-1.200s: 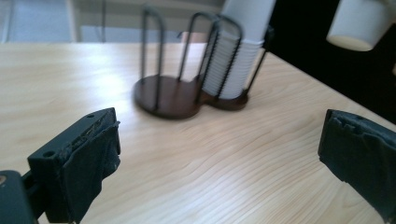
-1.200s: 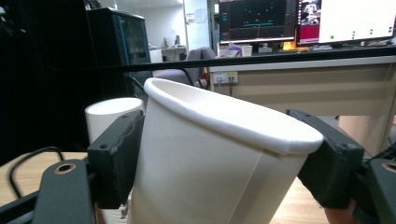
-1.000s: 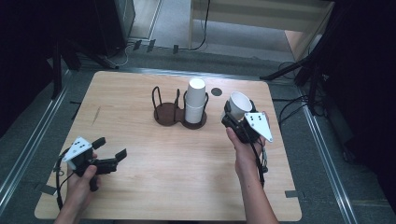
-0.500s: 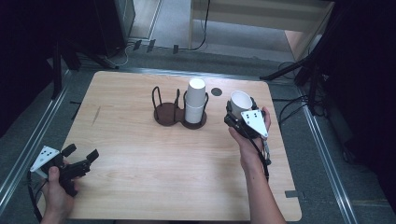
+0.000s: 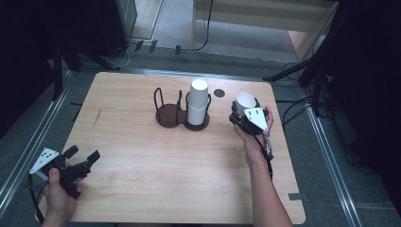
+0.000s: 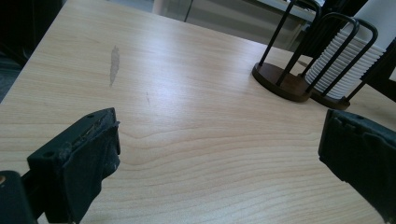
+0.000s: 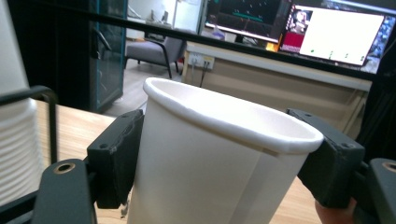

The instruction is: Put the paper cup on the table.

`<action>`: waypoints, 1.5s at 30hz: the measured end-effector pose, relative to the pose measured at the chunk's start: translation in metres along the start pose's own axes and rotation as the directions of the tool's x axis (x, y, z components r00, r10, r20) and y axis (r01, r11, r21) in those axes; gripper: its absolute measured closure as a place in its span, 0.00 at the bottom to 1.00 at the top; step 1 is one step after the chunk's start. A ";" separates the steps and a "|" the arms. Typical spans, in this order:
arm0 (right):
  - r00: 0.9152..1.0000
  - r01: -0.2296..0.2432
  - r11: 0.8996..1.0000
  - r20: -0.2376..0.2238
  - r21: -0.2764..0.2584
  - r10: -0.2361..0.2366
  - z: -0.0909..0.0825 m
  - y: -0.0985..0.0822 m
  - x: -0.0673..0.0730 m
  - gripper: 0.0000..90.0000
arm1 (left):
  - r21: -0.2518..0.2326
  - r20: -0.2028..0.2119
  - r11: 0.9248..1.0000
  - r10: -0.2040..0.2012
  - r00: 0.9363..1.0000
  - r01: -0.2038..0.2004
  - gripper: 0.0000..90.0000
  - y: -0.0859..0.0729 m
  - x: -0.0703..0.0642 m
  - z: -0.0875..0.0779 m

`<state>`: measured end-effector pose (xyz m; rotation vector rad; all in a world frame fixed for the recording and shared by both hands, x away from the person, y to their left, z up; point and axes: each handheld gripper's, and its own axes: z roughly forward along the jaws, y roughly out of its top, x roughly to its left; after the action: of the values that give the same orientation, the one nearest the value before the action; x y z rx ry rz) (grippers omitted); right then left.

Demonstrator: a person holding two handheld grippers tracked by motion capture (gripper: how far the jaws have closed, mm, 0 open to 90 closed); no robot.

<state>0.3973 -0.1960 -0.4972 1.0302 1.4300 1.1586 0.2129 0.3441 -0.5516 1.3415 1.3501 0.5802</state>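
A white paper cup (image 5: 245,101) (image 7: 205,158) stands upright between the jaws of my right gripper (image 5: 242,111) (image 7: 224,154), which is shut on it at the table's right side. Left of it, a dark brown two-slot cup holder (image 5: 182,113) (image 6: 299,70) carries a stack of white cups (image 5: 198,101) (image 6: 345,60) in its right slot; its left slot is bare. My left gripper (image 5: 81,155) (image 6: 219,163) hovers open over the front left corner of the wooden table (image 5: 142,156), with nothing between its jaws.
A round dark hole (image 5: 219,92) marks the table behind the holder. Metal rails (image 5: 28,146) run along both sides of the table, and cables (image 5: 288,75) lie on the floor at the back right. A desk with monitors (image 7: 299,32) stands beyond.
My left gripper has drawn back toward the front left corner and then settled there. The right gripper with the cup has shifted slightly right and back.
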 end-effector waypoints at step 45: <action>0.995 -0.063 0.981 0.088 0.186 0.048 0.049 -0.038 -0.017 0.21 | 0.005 -0.003 1.000 0.008 1.000 -0.008 0.00 -0.001 -0.001 0.001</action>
<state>0.4473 -0.2121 -0.5346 1.2427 1.4737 1.0219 0.2132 0.3424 -0.5519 1.3509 1.3498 0.5848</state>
